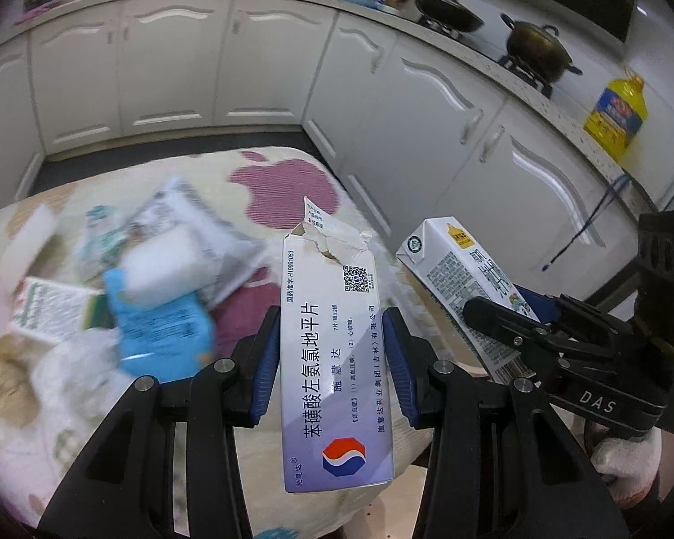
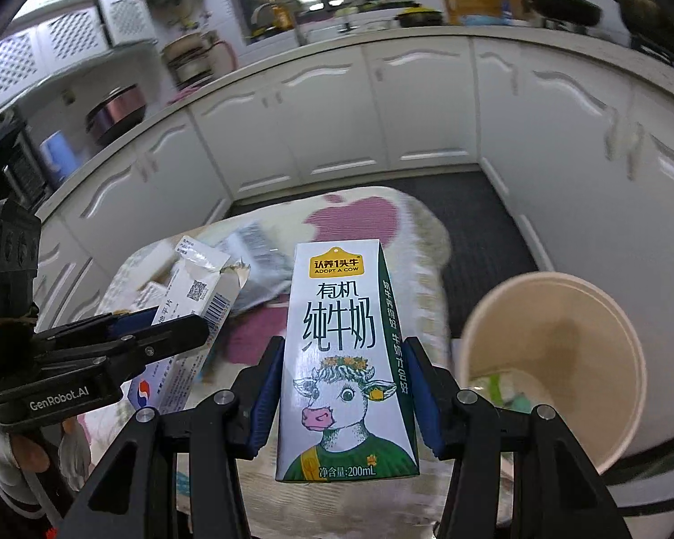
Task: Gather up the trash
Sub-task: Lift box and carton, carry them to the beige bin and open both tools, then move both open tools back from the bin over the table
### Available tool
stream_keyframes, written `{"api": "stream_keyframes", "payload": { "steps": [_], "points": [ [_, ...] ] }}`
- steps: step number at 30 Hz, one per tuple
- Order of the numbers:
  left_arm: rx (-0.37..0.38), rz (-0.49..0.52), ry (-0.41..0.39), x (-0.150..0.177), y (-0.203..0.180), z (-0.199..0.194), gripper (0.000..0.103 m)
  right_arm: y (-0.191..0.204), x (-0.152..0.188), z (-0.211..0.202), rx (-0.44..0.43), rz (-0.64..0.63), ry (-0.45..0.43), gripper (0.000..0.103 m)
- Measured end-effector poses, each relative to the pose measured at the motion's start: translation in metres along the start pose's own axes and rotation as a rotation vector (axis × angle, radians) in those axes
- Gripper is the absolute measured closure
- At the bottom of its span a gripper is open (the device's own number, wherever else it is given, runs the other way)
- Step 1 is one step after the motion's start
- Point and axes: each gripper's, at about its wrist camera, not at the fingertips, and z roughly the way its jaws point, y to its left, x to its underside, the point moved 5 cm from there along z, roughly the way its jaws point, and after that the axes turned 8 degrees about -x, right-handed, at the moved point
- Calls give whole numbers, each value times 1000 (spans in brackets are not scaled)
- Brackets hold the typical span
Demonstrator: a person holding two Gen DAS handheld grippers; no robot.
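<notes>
Left claw (image 1: pixel 332 359) pinches the torn white cardboard medicine box (image 1: pixel 332 350) above the near edge of the apple-patterned cloth-covered bench (image 1: pixel 287 179). Right claw (image 2: pixel 343 386) clamps the white cow-printed milk carton (image 2: pixel 346 359). The beige round paper bin (image 2: pixel 557 359) sits off the bench's right edge: carry level, release squarely over its mouth.

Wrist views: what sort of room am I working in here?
Most likely a home kitchen: white cabinets under a counter, pots on a gas stove, and a cooking oil bottle standing on the worktop.
</notes>
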Motion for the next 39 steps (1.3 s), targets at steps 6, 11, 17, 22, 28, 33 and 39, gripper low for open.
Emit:
{"api": "stream_keyframes", "payload": {
  "steps": [6, 11, 17, 22, 28, 33, 39],
  "points": [
    [46, 54, 39, -8, -46, 31, 61, -46, 9, -15, 56, 80, -9, 53],
    [81, 84, 74, -14, -80, 58, 61, -84, 19, -24, 105, 152, -8, 53],
    [97, 116, 113, -21, -116, 96, 61, -137, 33, -26, 165, 265, 8, 53],
    [106, 125, 145, -21, -137, 127, 60, -170, 47, -22, 210, 336, 35, 53],
    [129, 104, 177, -16, -149, 155, 59, -191, 53, -19, 254, 365, 57, 52],
    [174, 94, 194, -13, -156, 162, 58, -207, 58, -19, 278, 412, 56, 43],
    [165, 90, 188, -12, -150, 158, 51, -211, 60, -26, 280, 435, 44, 38]
  ]
}}
